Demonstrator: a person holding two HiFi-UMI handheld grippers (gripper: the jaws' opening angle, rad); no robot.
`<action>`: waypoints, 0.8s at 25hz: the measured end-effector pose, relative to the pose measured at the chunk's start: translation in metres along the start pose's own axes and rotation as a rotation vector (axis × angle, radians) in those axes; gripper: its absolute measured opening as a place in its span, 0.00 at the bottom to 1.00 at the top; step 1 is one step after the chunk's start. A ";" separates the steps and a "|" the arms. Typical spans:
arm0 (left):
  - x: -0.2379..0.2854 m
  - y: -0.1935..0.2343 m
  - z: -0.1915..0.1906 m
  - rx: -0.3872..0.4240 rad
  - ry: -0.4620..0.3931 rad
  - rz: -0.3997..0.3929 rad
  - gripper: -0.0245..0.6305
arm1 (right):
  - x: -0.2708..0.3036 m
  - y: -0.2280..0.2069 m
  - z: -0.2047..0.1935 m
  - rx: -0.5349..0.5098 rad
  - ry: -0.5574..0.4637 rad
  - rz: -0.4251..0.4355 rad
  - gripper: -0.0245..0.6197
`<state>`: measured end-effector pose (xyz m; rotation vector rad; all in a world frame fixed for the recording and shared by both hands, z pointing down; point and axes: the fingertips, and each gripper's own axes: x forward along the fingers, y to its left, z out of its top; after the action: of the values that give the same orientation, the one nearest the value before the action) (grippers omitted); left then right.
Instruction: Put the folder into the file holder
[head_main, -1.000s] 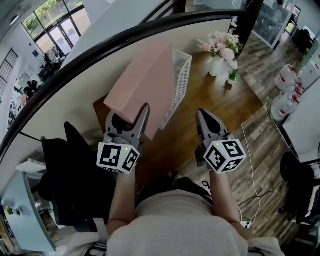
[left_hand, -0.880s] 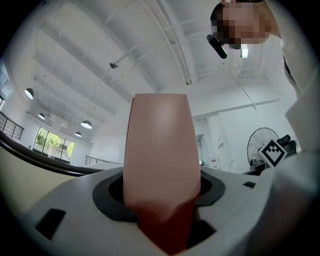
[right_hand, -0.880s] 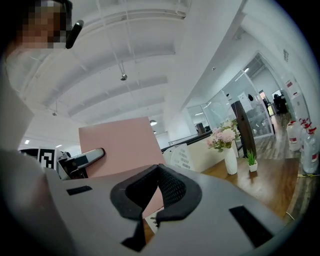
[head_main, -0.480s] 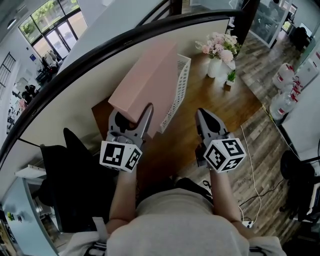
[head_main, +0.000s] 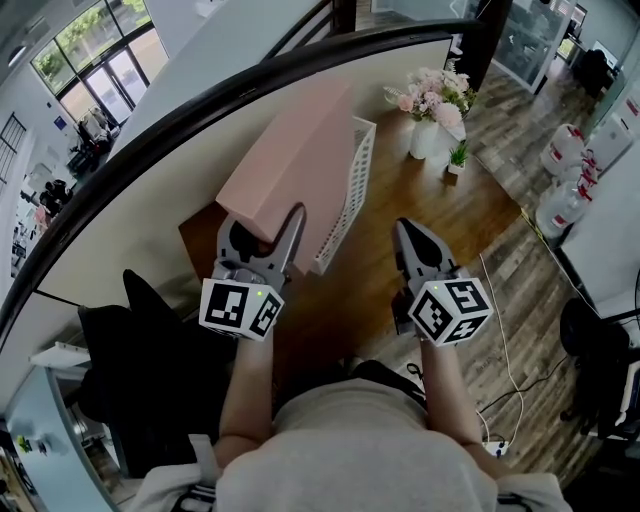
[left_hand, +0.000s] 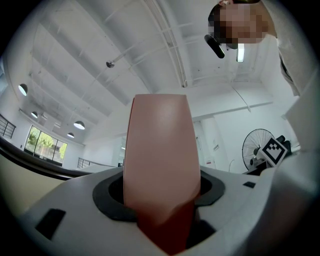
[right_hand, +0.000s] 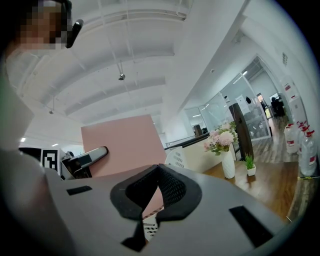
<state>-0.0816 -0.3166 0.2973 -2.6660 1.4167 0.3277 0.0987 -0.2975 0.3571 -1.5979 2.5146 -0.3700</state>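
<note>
Both jaws of the left gripper (head_main: 262, 224) clamp the near corner of the pink folder (head_main: 290, 150). It stands tilted against the white mesh file holder (head_main: 350, 190) on the desk (head_main: 430, 215), apparently not seated. Right gripper (head_main: 412, 235) hovers closed, empty. Step: insertion. Next: align edge with slot, lower.

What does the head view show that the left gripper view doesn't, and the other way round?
Only the head view: the white file holder standing on the wooden desk, the vase of flowers and a small potted plant beside it.
Only the left gripper view: the white ceiling with round lamps and a standing fan.
Both: the pink folder, clamped between the jaws of the left gripper.
</note>
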 end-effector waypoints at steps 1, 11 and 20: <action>0.002 0.001 0.000 -0.002 0.000 -0.003 0.48 | 0.001 0.000 0.000 0.001 0.001 0.000 0.05; 0.019 0.002 -0.002 -0.001 -0.017 -0.013 0.48 | 0.004 0.000 -0.006 0.005 0.024 0.018 0.05; 0.033 0.001 -0.004 0.004 -0.028 -0.027 0.48 | 0.011 -0.002 -0.006 0.004 0.030 0.031 0.05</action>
<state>-0.0642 -0.3450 0.2932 -2.6639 1.3714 0.3575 0.0940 -0.3078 0.3638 -1.5615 2.5561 -0.3975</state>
